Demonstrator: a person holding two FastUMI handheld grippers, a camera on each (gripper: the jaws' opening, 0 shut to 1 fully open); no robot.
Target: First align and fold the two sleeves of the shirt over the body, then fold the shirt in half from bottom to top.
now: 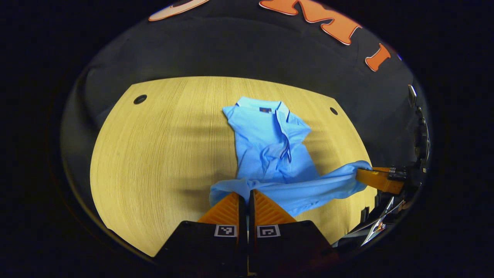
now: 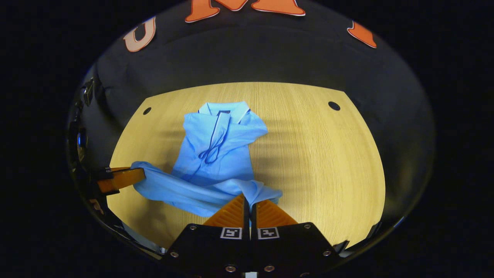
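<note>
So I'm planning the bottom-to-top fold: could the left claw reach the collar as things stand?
Probably yes: the left claw is shut on the hem, and bare table and flat shirt lie between it and the collar, nothing else.

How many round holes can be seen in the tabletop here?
2: one hole near the far left corner and another hole near the far right corner of the table. The shirt may hide others.

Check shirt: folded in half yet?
Not yet. The blue polo shirt has sleeves folded in; both grippers pinch its lifted bottom hem, collar uncovered.
</note>
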